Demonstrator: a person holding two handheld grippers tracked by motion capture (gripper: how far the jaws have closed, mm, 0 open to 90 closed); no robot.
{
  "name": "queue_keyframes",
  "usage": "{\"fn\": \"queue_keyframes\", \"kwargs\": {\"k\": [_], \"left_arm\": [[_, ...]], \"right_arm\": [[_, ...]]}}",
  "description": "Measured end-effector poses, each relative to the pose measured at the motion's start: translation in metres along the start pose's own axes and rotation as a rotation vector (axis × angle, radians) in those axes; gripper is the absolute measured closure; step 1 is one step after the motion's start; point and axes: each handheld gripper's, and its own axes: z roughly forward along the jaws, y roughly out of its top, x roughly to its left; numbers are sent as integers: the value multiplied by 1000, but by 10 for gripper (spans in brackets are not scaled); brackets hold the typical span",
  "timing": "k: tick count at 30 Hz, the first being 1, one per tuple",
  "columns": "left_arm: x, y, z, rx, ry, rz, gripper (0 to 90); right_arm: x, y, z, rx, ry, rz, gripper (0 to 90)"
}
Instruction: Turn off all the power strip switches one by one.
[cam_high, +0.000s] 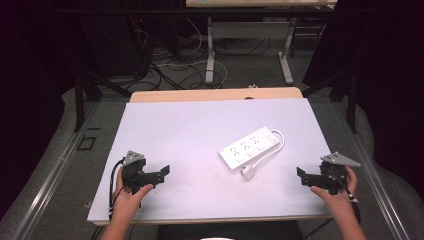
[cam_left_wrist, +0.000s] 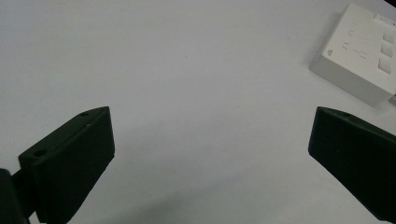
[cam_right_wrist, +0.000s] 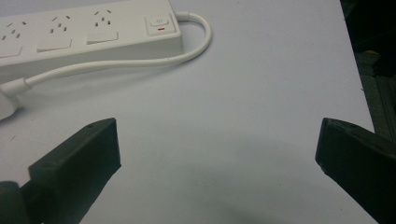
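From the high view, a white power strip (cam_high: 249, 148) lies slantwise a little right of the middle of a pale table (cam_high: 190, 125), its white cable (cam_high: 276, 145) looping from the far end back along the right side to a white plug (cam_high: 248, 173) at the near end. The left gripper (cam_high: 162, 172), held in a hand at the near left, and the right gripper (cam_high: 301, 174), held at the near right, both point inward, well apart from the strip, with bare tabletop between.

In the left gripper view, the jaws stand wide with nothing between them; one end of the strip (cam_left_wrist: 362, 60) sits at the far right.

In the right gripper view, the jaws again gape wide and empty; the strip (cam_right_wrist: 88, 35) shows three sockets and a switch (cam_right_wrist: 159, 24) with a red mark, its cable (cam_right_wrist: 140, 59) curling alongside.
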Motion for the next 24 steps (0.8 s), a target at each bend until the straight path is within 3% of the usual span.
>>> {"fn": "queue_keyframes", "kwargs": {"k": [4, 8, 24], "left_arm": [[1, 0, 1, -2, 9, -2, 5], [2, 0, 0, 1, 38, -10, 5], [5, -3, -5, -8, 68, -11, 19]], "right_arm": [[1, 2, 0, -1, 1, -27, 0], [3, 1, 0, -4, -5, -27, 0], [10, 7, 3, 22, 4, -46, 34]]}}
